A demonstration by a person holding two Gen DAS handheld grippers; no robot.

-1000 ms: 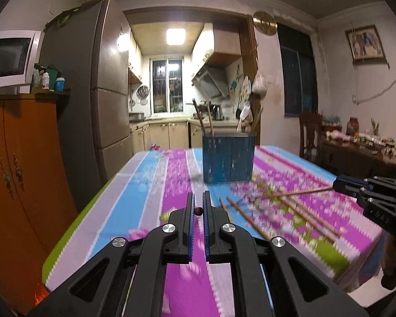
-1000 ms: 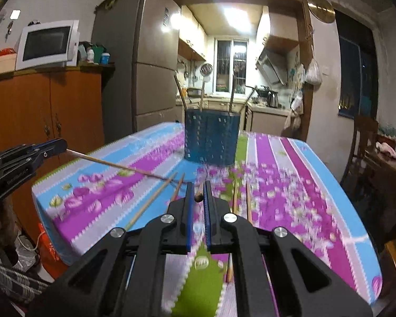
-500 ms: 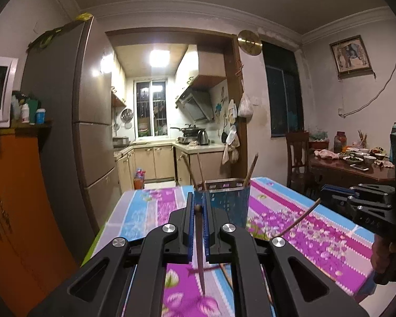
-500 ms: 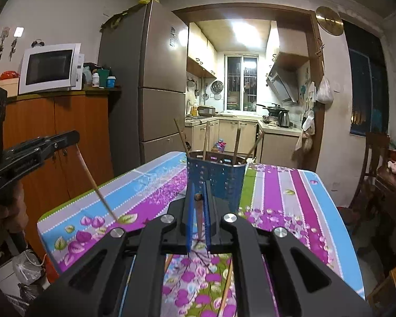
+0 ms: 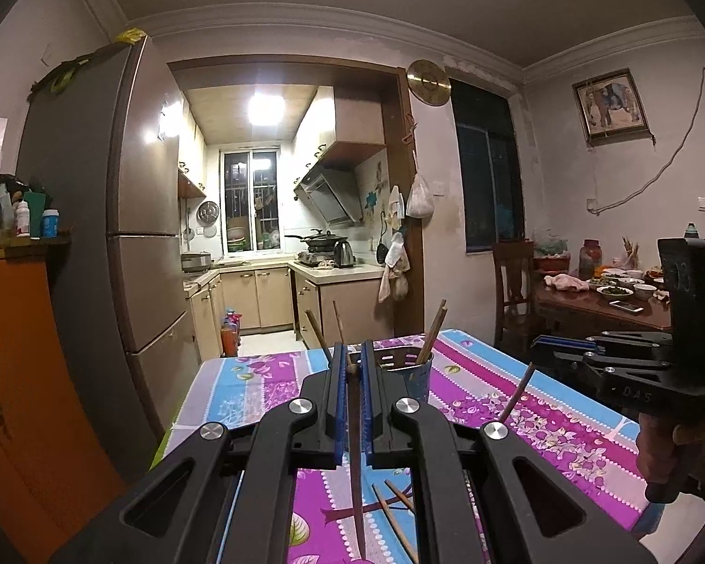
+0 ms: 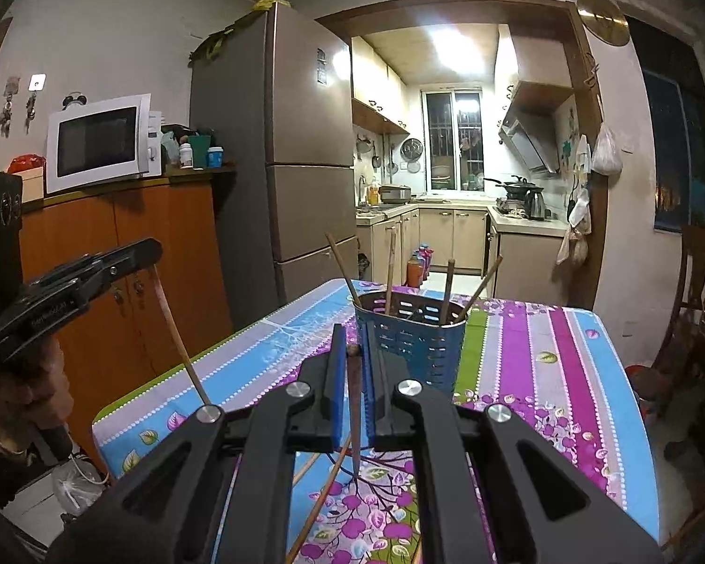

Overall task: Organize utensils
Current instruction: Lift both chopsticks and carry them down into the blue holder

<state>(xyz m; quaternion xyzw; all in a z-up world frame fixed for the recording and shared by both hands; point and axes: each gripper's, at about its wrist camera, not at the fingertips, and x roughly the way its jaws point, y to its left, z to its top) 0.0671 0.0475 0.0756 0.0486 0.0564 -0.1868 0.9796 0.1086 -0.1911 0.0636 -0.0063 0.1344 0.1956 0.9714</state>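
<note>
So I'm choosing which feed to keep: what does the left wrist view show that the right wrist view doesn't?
Only the left wrist view shows the wooden dining table set with dishes, the elephant picture, and the right tool from outside, pinching a chopstick.

Only the right wrist view shows the whole microwave and the left tool from outside, its chopstick hanging down.

Both show the blue holder with chopsticks standing in it, the floral tablecloth, loose chopsticks lying on it, and the fridge.
</note>
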